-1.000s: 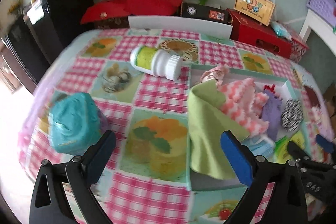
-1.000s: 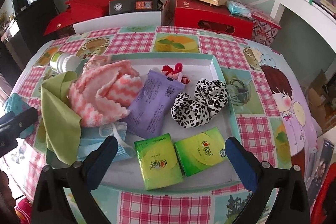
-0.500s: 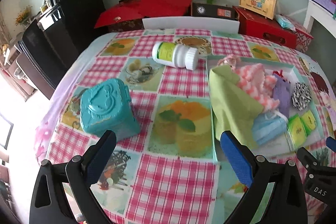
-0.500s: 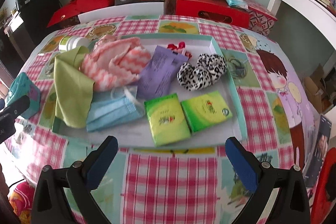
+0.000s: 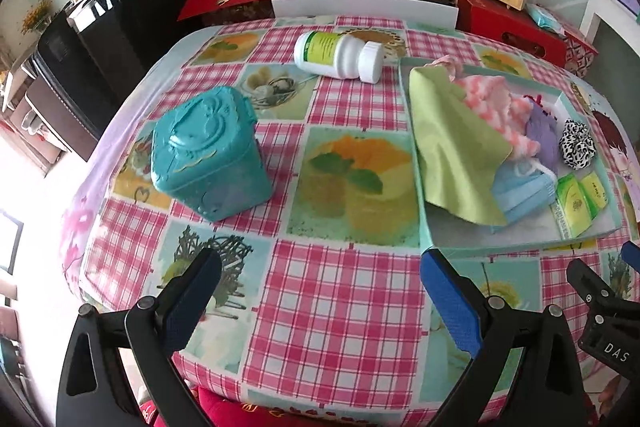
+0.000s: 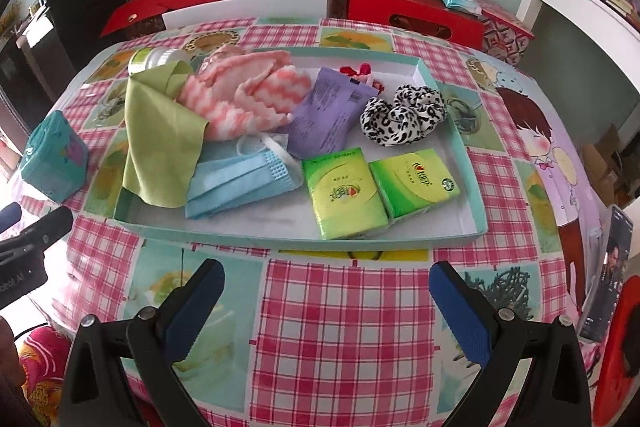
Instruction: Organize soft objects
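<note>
Two tongs (image 5: pixel 320 291) (image 6: pixel 326 293) wide apart, empty, above pink-checked tablecloth (image 6: pixel 340 307); red boxes (image 6: pixel 412 11) behind.

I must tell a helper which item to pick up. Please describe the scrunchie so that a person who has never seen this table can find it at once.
Find the shallow teal tray on the checked tablecloth. In the right wrist view, the scrunchie lies in its far right part, right of the purple packet and behind the two green tissue packs. It alone is a ruffled ring with black and white spots.
</note>
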A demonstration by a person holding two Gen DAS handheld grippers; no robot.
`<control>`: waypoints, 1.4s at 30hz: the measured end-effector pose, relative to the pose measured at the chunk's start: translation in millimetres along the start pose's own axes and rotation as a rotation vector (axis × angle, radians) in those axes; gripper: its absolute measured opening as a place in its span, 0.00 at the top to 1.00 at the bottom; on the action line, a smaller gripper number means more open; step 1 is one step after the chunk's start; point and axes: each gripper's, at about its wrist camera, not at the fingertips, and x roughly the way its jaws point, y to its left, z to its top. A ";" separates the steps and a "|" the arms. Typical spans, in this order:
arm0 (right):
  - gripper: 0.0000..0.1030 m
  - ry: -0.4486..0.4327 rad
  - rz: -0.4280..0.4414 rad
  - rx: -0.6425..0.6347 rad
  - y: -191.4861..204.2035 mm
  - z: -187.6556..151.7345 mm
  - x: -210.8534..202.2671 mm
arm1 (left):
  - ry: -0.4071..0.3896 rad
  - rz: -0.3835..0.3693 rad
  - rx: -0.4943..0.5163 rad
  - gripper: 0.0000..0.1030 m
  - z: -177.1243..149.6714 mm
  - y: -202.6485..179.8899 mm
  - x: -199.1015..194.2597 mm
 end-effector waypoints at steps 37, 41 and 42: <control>0.00 -0.005 0.015 0.026 -4.6 -2.9 1.9 | -0.007 0.026 -0.049 0.04 -9.0 8.2 3.9; 0.00 -0.004 0.011 0.020 -3.4 -3.1 2.2 | -0.007 0.030 -0.047 0.04 -9.1 7.8 3.9; 0.00 -0.004 0.008 0.019 -3.1 -3.1 2.1 | -0.007 0.030 -0.047 0.04 -9.1 7.7 3.9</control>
